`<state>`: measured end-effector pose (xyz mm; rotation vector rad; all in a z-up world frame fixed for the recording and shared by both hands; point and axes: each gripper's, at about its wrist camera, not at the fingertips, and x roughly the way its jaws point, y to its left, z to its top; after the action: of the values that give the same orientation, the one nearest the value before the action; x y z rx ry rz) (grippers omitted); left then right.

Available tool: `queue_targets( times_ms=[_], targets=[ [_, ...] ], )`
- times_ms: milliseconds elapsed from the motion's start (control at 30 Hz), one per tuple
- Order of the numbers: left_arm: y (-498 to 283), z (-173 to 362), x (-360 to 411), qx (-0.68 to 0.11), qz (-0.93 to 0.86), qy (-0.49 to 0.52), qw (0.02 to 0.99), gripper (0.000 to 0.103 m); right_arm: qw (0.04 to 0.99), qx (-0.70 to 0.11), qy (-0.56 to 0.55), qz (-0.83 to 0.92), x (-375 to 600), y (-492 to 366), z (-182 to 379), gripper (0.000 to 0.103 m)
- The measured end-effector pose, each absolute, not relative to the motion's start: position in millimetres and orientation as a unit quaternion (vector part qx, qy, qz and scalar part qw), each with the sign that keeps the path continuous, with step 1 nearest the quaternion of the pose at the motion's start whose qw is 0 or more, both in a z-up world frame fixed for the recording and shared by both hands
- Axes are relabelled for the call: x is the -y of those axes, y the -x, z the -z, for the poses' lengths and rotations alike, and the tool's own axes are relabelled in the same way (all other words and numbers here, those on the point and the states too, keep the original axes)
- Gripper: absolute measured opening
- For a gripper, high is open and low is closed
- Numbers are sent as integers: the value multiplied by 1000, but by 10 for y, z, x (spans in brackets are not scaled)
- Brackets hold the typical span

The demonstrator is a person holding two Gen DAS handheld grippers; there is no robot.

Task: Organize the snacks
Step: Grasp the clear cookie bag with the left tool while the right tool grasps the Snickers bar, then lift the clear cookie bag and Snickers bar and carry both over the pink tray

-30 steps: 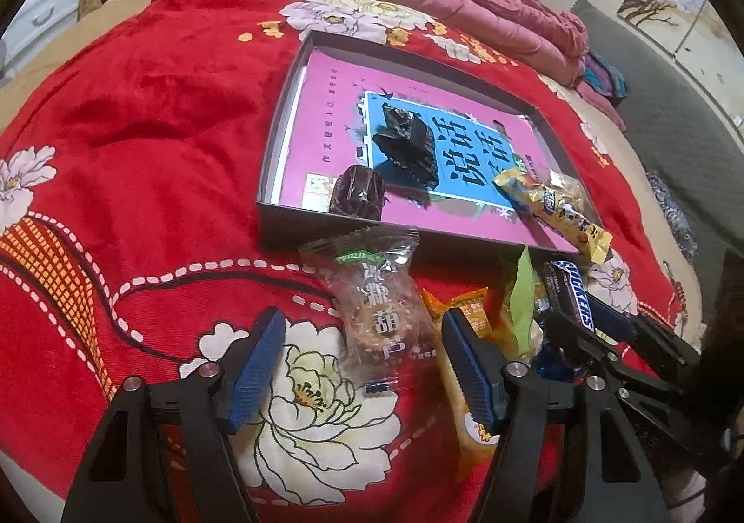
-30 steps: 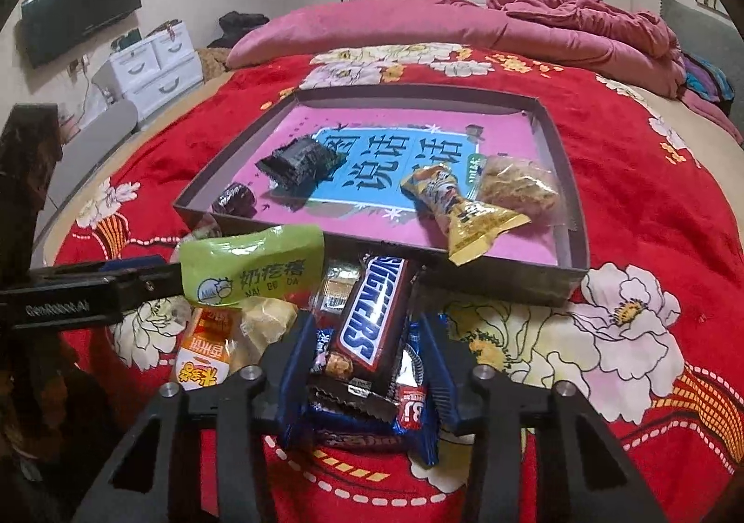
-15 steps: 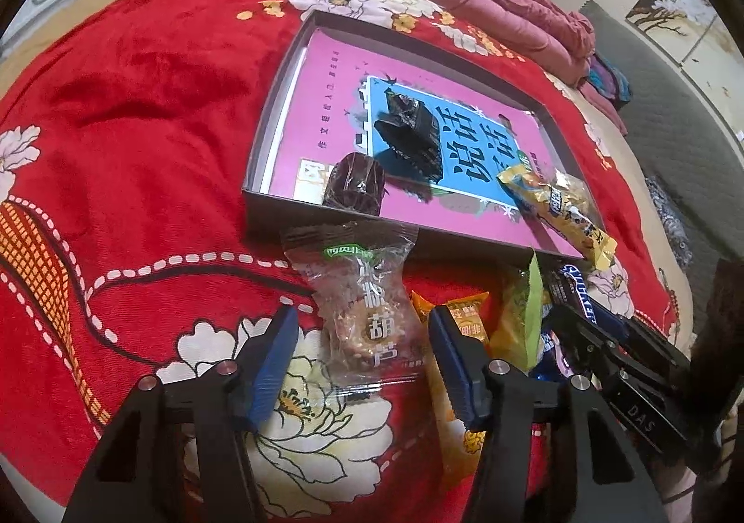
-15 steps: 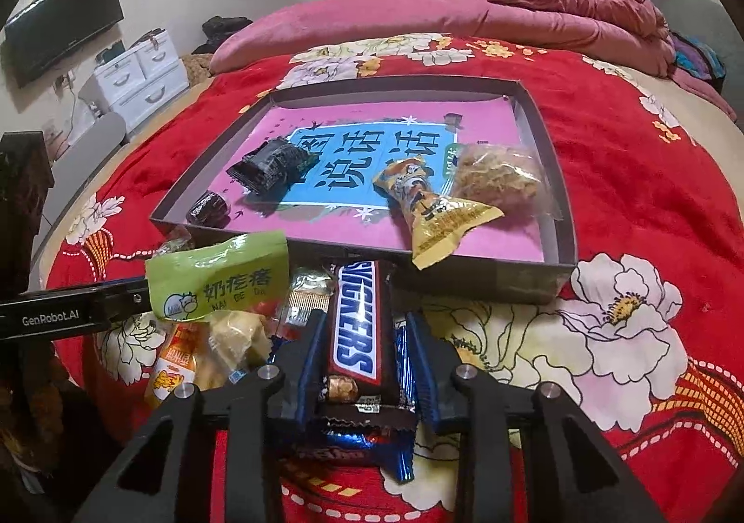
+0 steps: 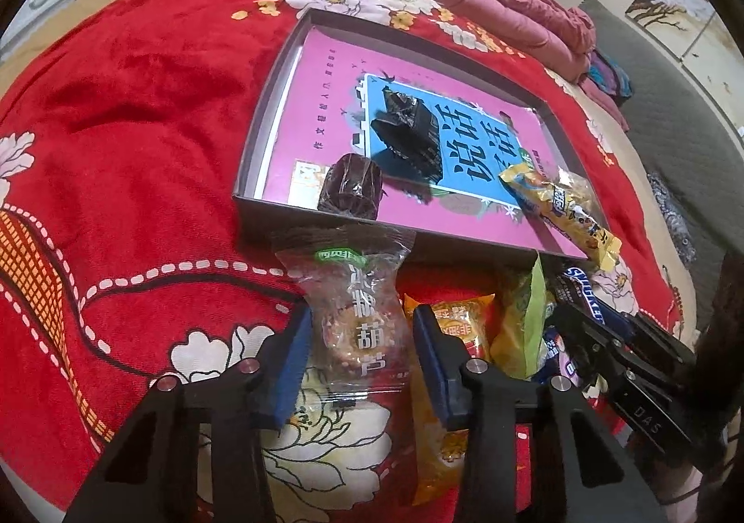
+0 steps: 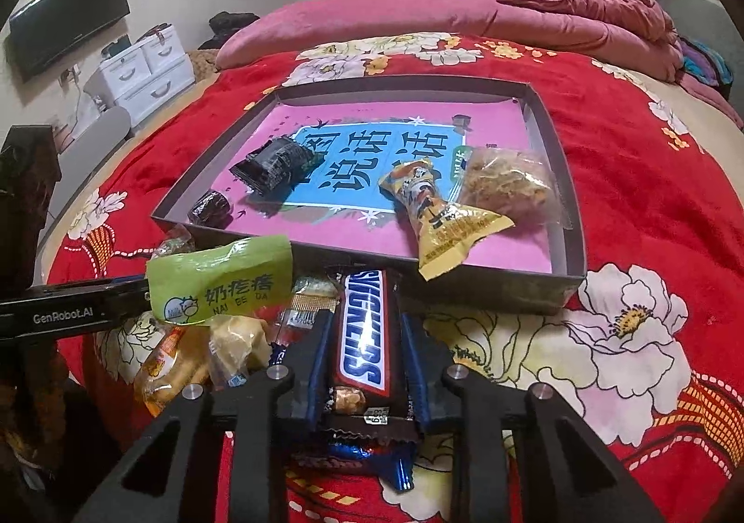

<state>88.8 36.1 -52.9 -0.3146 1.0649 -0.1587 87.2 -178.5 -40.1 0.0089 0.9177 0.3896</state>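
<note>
Your right gripper reaches in from the bottom of the frame, level and aimed at the tray, its blue pads clamped on both long sides of a Snickers bar. The bar's long axis runs along the fingers, straight up the frame toward the tray's near wall, its crimped end at the bottom over a blue wrapper. Your left gripper also comes in low from the bottom edge, jaws narrowed around a clear packet; whether the pads touch it cannot be told. That packet lies lengthwise up the frame, its top seal at the tray wall. An orange packet and a green packet sit just right of it on the red blanket. Inside the tray: a dark sweet, a black packet, a yellow packet
</note>
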Motion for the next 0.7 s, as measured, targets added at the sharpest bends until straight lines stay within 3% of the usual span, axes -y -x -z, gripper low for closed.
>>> queue_targets(
  times_ms=[133, 700],
  targets=[
    [-888, 515, -374, -503, 74, 152, 848, 39, 880, -435, -10, -193, 1811, -830, 353, 29],
    [-742, 134, -389, -423, 79, 135, 892, 38, 896, -394, -12, -205, 1813, -736, 120, 29]
  ],
)
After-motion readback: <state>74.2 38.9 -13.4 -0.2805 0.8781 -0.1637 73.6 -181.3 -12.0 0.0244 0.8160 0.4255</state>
